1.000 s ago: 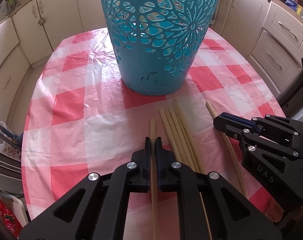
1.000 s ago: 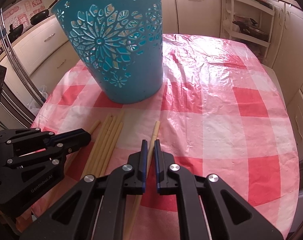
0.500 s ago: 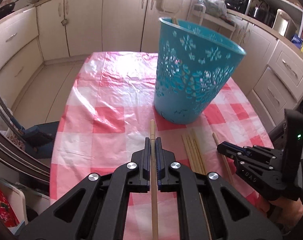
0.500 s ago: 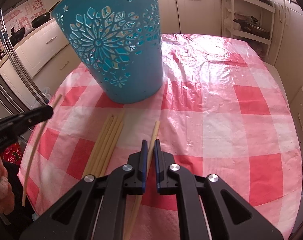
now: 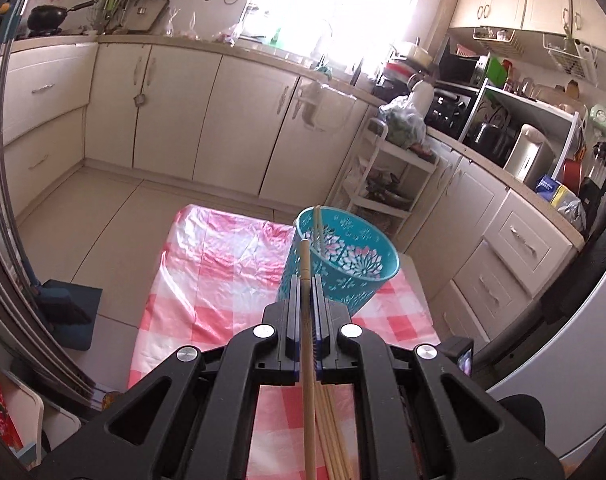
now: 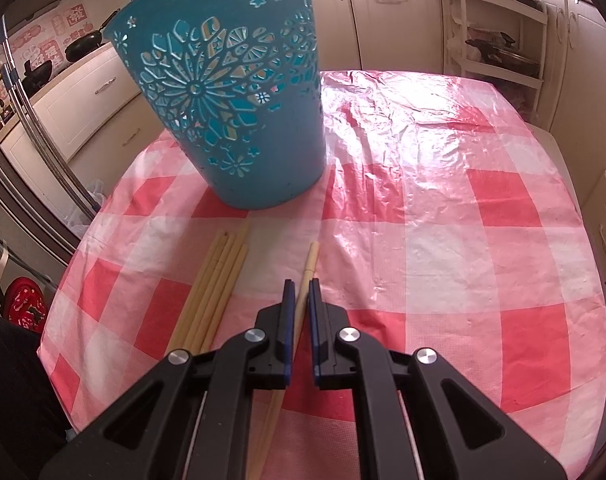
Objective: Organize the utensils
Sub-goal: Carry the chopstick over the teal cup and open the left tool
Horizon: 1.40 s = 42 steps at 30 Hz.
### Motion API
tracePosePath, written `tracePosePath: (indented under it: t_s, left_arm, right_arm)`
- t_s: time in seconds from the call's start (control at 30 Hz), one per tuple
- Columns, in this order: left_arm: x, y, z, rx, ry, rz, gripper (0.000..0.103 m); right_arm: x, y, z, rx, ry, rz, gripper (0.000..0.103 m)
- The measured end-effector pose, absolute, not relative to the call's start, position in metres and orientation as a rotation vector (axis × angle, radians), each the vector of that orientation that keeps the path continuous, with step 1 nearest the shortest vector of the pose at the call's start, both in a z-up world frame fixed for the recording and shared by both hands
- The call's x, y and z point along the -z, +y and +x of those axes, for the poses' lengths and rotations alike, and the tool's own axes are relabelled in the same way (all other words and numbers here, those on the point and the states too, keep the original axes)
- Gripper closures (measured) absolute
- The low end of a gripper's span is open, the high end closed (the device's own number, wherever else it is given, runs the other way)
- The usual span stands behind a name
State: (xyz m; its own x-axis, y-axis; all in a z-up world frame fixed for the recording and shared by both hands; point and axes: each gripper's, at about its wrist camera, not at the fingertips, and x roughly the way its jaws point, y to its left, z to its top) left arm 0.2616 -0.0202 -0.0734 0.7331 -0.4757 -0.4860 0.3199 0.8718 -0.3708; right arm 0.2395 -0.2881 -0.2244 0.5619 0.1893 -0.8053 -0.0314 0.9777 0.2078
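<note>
Chopsticks are being sorted on a worktop (image 6: 483, 168) under a red-and-white checked cover, where a teal cut-out basket (image 6: 239, 92) stands upright toward the far left of the right wrist view. In the left wrist view the basket's rim (image 5: 383, 248) shows one chopstick inside (image 5: 317, 224), leaning on the wall. The left hand-held gripper (image 5: 306, 280), raised above the worktop, is clamped on a single chopstick (image 5: 305, 264) whose tip points toward the basket's near side (apart from it). The right hand-held gripper (image 6: 299, 284), low over the cover, is closed on another chopstick (image 6: 309, 262) whose far end rests on the cloth, short of the basket. Just left of it, a loose bundle of chopsticks (image 6: 217, 276) lies flat, their tips near the basket's base.
</note>
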Motion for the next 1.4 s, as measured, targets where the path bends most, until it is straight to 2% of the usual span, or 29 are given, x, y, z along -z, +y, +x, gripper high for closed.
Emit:
tracePosePath:
  t_s: [0.2,0.63,1.1,1.4]
  left_arm:
    - [0.041,-0.034,0.274,0.451,0.510,-0.288,0.098]
    - [0.000,-0.103,0.364,0.358,0.305,-0.331,0.098]
    - [0.043,-0.121,0.414,0.257,0.275,-0.368,0.098]
    - [0.068,-0.128,0.418,0.259,0.345,-0.304,0.098]
  right_arm:
    - [0.224,-0.290,0.239,-0.124,0.968,0.195,0.096]
    - [0.225,-0.296,0.240,-0.140,0.968,0.236,0.096]
    - [0.226,-0.301,0.245,-0.168,0.974,0.284,0.096]
    - [0.226,-0.299,0.244,-0.165,0.973,0.272,0.096]
